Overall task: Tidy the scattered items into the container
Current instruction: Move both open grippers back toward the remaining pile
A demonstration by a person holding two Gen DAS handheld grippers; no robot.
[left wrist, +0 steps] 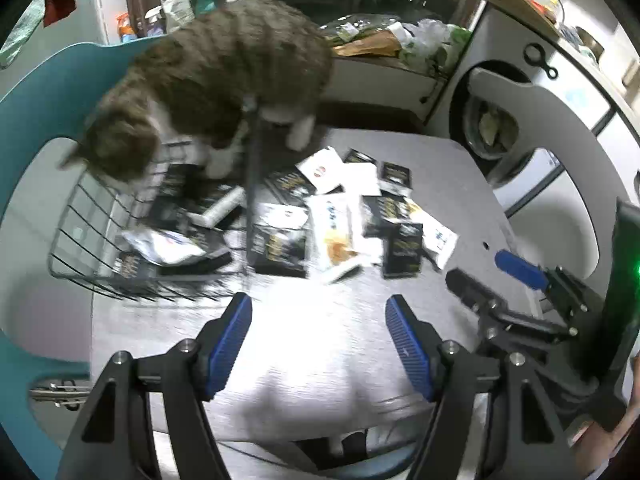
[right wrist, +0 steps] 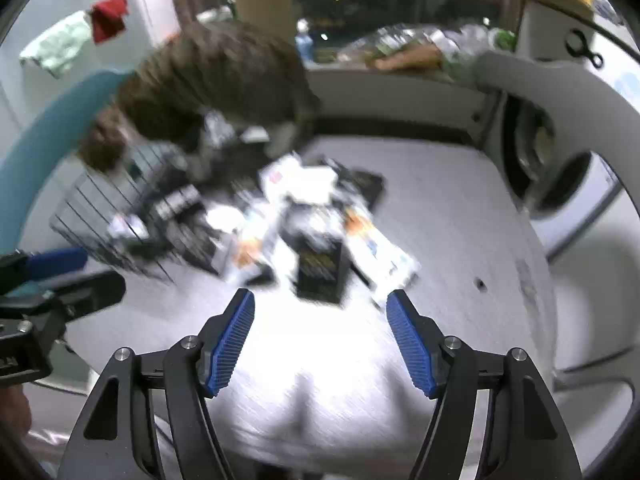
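Black and white sachets [left wrist: 344, 216] lie scattered in a heap at the middle of the grey table [left wrist: 432, 160]. A black wire basket [left wrist: 100, 240] stands at the left with several sachets and a white roll [left wrist: 222, 210] inside. My left gripper [left wrist: 319, 304] is open over bare table in front of the heap, nothing between its blue pads. My right gripper [right wrist: 320, 300] is open too, just short of a black sachet [right wrist: 320, 268]. The heap [right wrist: 304, 216] and the basket [right wrist: 104, 224] are blurred in the right wrist view. Each gripper shows in the other's view, the right gripper [left wrist: 492, 284] and the left gripper [right wrist: 72, 272].
A tabby cat [left wrist: 216, 80] stands on the table's far left, head over the basket and paws at its rim; the cat [right wrist: 200, 88] blurs in the right wrist view. A teal chair back [left wrist: 44, 92] curves at the left. A grey chair [left wrist: 560, 128] and cluttered counter [left wrist: 392, 44] lie beyond.
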